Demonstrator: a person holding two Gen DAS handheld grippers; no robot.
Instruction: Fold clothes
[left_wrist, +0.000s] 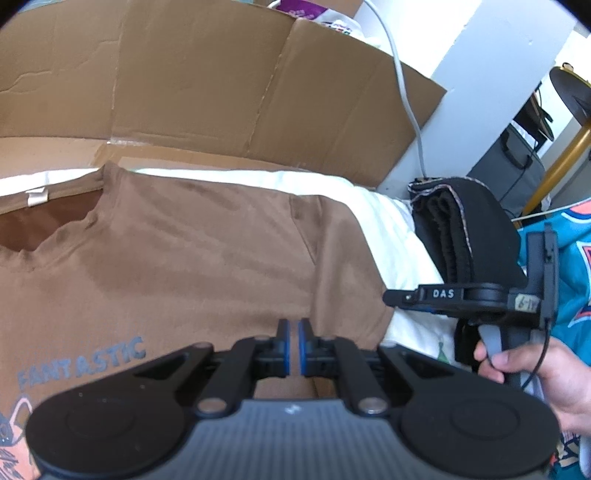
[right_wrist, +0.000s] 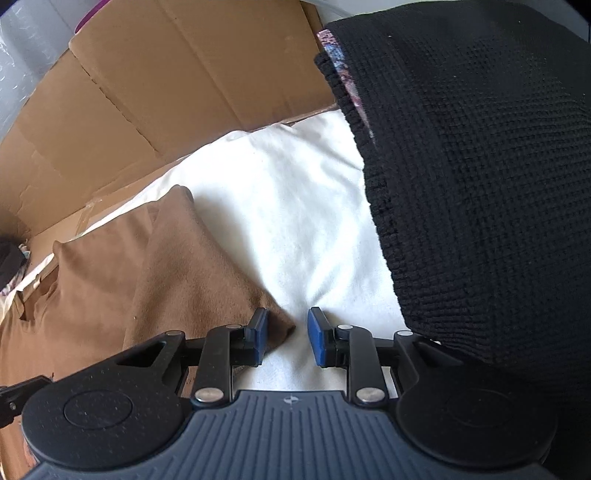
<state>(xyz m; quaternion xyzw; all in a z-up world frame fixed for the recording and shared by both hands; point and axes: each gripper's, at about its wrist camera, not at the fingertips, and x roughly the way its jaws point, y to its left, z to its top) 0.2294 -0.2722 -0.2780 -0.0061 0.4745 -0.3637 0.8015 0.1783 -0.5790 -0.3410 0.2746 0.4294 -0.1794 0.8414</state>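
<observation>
A brown T-shirt (left_wrist: 177, 251) with blue "FANTASTIC" print lies face up on a white sheet (left_wrist: 402, 236). Its right sleeve (right_wrist: 192, 266) is spread toward the sheet. My left gripper (left_wrist: 294, 347) hovers over the shirt's right side, its blue pads nearly together with nothing visibly between them. My right gripper (right_wrist: 287, 336) is open and empty, low over the tip of the sleeve and the sheet. It also shows in the left wrist view (left_wrist: 391, 295), just right of the sleeve hem, held by a hand (left_wrist: 546, 373).
A folded black knit garment (right_wrist: 480, 177) lies on the sheet close to the right gripper's right side. Flattened cardboard (left_wrist: 207, 81) stands behind the shirt. A teal printed garment (left_wrist: 569, 295) lies at the far right.
</observation>
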